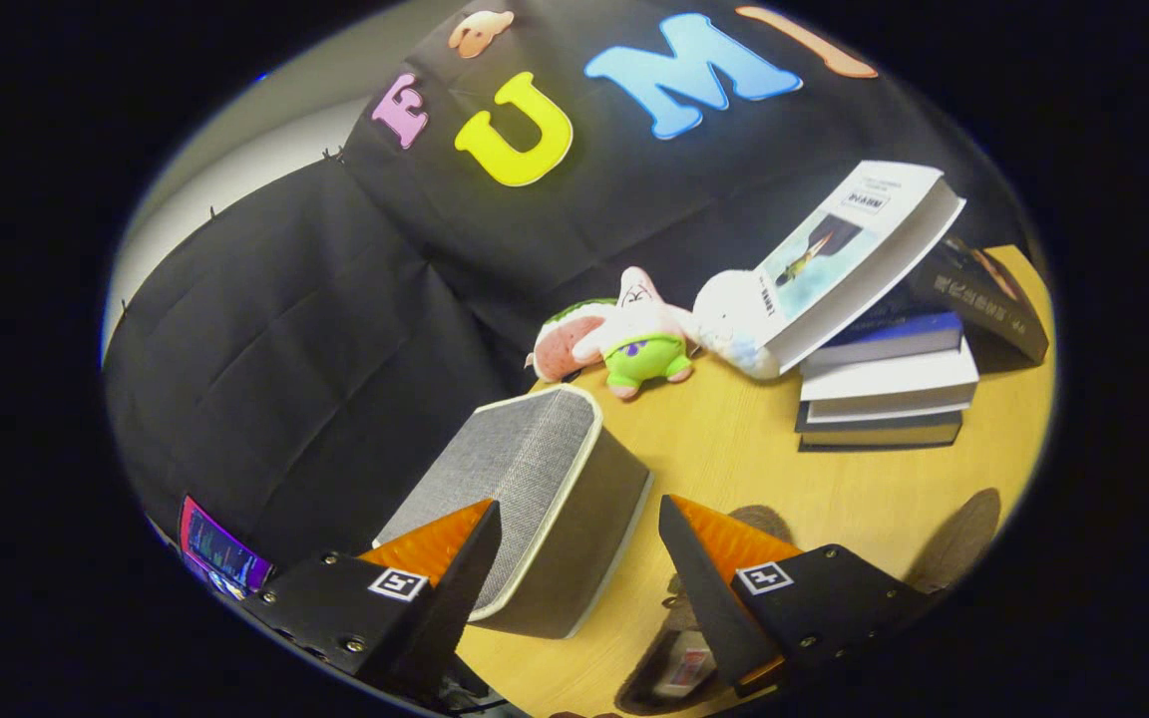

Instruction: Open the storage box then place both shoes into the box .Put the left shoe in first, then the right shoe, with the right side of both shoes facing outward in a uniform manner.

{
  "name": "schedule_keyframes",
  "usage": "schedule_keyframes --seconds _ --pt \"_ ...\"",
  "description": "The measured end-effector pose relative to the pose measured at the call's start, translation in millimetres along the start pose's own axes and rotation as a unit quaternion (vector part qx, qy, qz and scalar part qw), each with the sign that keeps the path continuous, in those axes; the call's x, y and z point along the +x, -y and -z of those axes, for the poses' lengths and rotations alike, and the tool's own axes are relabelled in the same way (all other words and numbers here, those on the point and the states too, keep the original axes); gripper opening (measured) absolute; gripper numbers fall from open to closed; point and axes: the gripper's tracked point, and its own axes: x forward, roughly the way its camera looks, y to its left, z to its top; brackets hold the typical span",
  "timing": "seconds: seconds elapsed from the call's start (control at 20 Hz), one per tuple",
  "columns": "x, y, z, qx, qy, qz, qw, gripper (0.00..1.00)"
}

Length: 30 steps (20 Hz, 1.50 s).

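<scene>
The gripper (579, 558) hangs released above the table (784, 499), its fingers spread wide and gripping nothing. The storage box (535, 499), grey fabric with a pale rim, sits closed between and just ahead of the fingers, near the table's edge by the black cloth. Beyond it lie plush toys (634, 339) and a stack of books (884, 389) with a white book (854, 259) leaning on top. Bare wood stretches between the box and the books.
</scene>
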Motion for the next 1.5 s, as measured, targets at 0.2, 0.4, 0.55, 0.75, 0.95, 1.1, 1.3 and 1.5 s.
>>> schedule_keyframes --seconds 0.2,0.4,0.55,0.75,0.95,1.1,1.3,1.5 --pt "19.2 -12.9 18.7 0.070 -0.046 -0.077 0.993 0.97" --pt "28.7 -17.1 40.4 0.148 -0.100 -0.125 0.976 0.96" --pt "32.6 -25.6 47.9 0.175 -0.122 -0.164 0.963 0.96" --pt "45.2 -32.2 57.4 0.170 -0.150 -0.182 0.957 0.96" --pt "48.3 -36.4 61.0 0.170 -0.159 -0.194 0.953 0.94" --pt "49.1 -45.3 58.5 0.197 -0.155 -0.202 0.947 0.64" --pt "48.3 -57.5 64.5 0.213 -0.166 -0.222 0.937 0.26" --pt "33.3 -51.2 44.6 0.224 -0.151 -0.225 0.936 0.05"
